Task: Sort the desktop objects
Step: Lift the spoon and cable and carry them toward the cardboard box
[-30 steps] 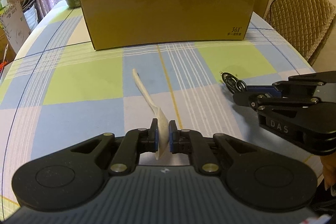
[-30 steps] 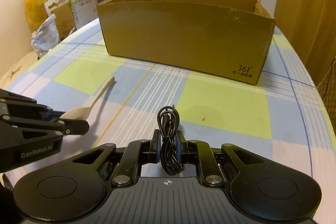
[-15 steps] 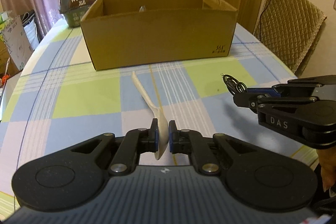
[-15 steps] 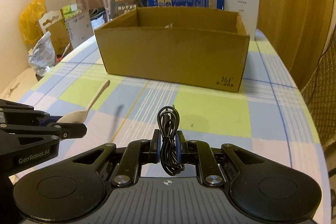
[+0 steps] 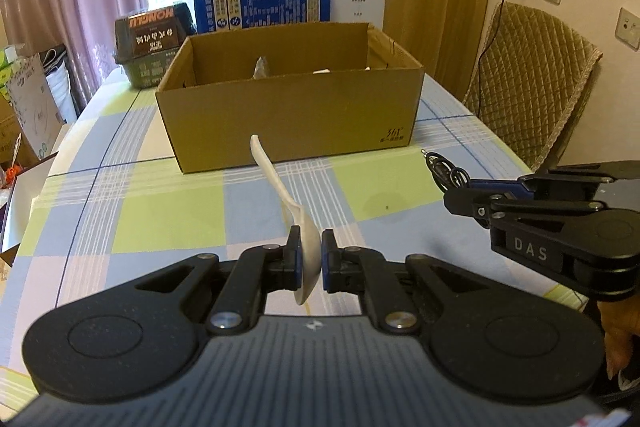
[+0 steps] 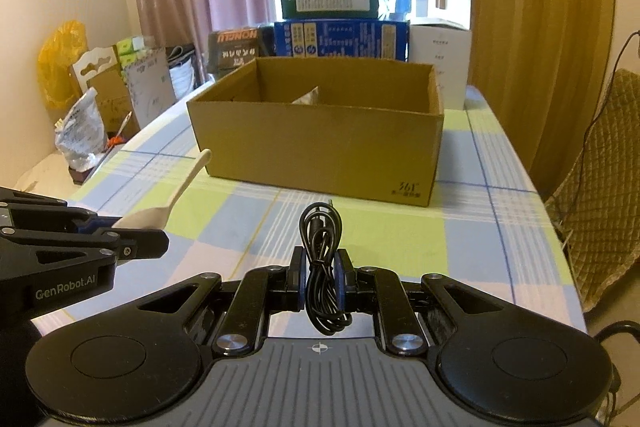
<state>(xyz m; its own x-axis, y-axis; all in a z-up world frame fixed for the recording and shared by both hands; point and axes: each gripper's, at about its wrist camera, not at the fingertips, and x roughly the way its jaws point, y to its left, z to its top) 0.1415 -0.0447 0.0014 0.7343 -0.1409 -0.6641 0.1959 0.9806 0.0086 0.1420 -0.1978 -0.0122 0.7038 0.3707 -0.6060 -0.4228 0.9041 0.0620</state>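
Two tools, each holding one thing, in front of the box

The left tool (image 5: 311,259) is shut on the bowl end of a white spoon (image 5: 280,195), whose handle points at the box (image 5: 288,119). The spoon looks light, stiff and smooth, so it could slip or twist; a grip at the neck might hold it steadier. The right tool (image 6: 320,283) squeezes a black cable (image 6: 322,259) round the middle of its bundle. It is soft and floppy, so that is a good spot. Both things are up off the tabletop (image 5: 168,211), near the box's front
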